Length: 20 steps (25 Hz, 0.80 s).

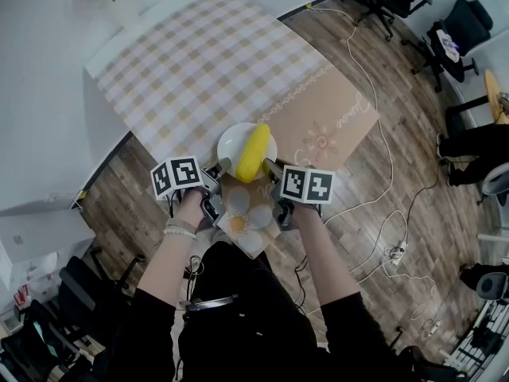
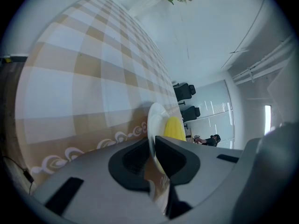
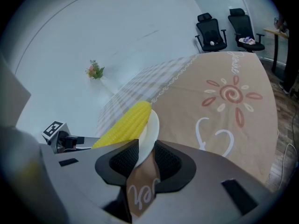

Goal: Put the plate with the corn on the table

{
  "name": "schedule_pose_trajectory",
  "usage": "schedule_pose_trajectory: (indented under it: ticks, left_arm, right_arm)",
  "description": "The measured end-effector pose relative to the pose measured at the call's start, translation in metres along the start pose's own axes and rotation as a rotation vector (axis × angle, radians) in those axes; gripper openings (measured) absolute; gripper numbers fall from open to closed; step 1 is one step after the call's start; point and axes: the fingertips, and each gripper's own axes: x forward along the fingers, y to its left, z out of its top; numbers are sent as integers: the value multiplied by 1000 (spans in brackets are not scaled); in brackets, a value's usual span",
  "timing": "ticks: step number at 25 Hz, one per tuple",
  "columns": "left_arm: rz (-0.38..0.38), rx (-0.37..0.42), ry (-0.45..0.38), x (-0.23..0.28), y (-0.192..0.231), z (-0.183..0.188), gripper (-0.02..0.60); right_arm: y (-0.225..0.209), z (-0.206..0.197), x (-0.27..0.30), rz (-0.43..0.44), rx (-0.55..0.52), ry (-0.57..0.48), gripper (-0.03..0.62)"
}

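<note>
The white plate [image 1: 232, 145] with the corn cob [image 1: 253, 153] sits at the near corner of the worktop [image 1: 238, 62], apparently resting on the tablecloth [image 1: 334, 122]. Each gripper takes one side of the rim, so the load stays level and the cob cannot roll off. The left gripper [image 2: 150, 148] has its fingers only slightly apart around the rim. The right gripper [image 3: 145, 150] is wider, rim and cloth edge loose between its fingers. This looks like letting go.
</note>
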Motion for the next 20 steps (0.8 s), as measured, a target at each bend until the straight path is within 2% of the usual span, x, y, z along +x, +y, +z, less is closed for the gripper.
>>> schedule_pose_trajectory:
  ticks: [6,12,16,20]
  left_arm:
    - [10,44,3,10,-6,-43,54]
    - [51,114,40,1,-8,0,57]
    - [66,163,50,6,-8,-23,65]
    - [58,189,54,9,-15,-41,118]
  right_arm:
    - [-28,-24,-26,-14,-67,-16,144]
    - [-4,4,-7,-68,-149,25,146]
    - [-18,-13,-17,-62,-159,-2,146]
    - [-29,-24,-27,-71,-171,-9,143]
